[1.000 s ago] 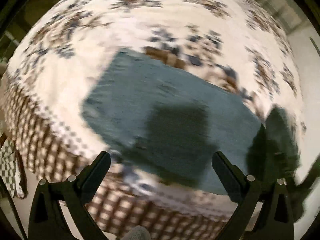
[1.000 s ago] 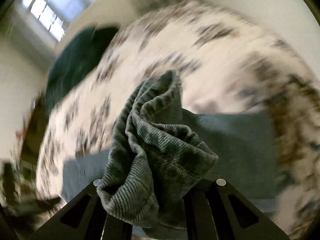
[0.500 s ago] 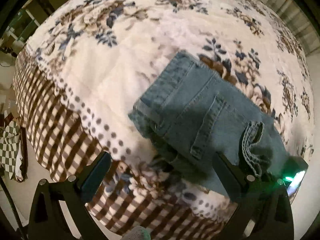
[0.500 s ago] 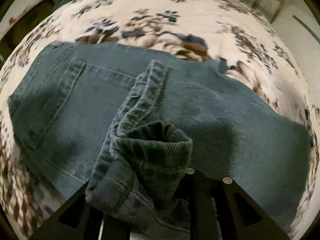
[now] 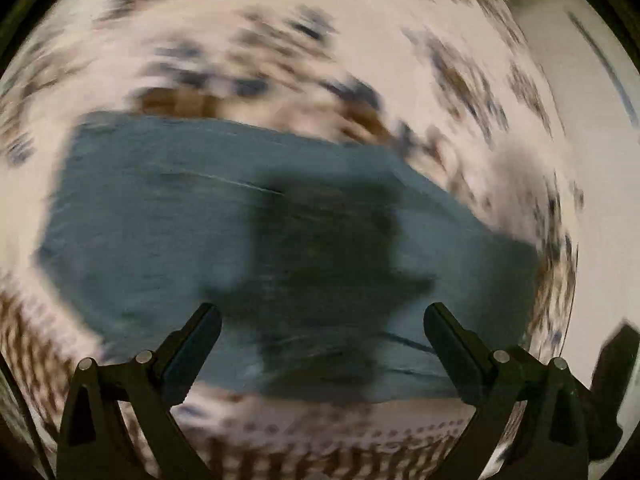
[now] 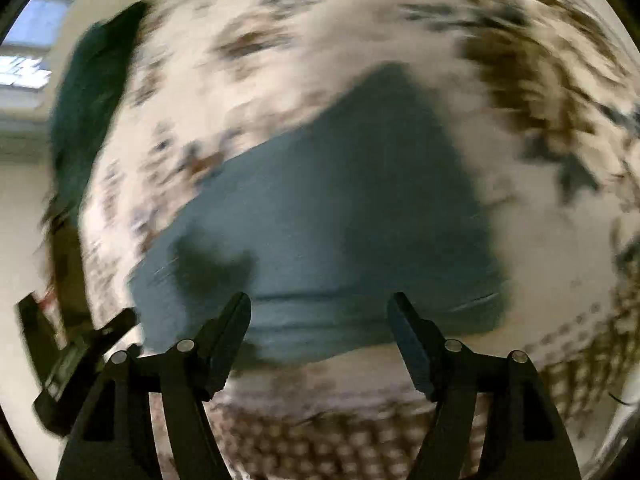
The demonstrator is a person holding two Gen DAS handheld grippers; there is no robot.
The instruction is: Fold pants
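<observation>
The blue denim pants (image 5: 168,232) lie folded flat on the floral bedspread (image 5: 248,12), blurred by motion. My left gripper (image 5: 320,320) is open and empty, held above the near edge of the pants. In the right wrist view the pants (image 6: 344,208) lie as a folded block on the bedspread (image 6: 520,220). My right gripper (image 6: 320,312) is open and empty above their near edge. The other gripper shows at the lower left (image 6: 80,364).
A dark green cloth (image 6: 92,92) lies at the far end of the bed. The bedspread's brown checked border (image 6: 320,448) hangs over the near edge. A window (image 6: 28,52) is at the far left. A pale wall (image 5: 592,100) is on the right.
My right gripper has let go of the bunched pant leg and opened; the fabric now lies flat on the folded pants. Both grippers have swung, and the views are blurred.
</observation>
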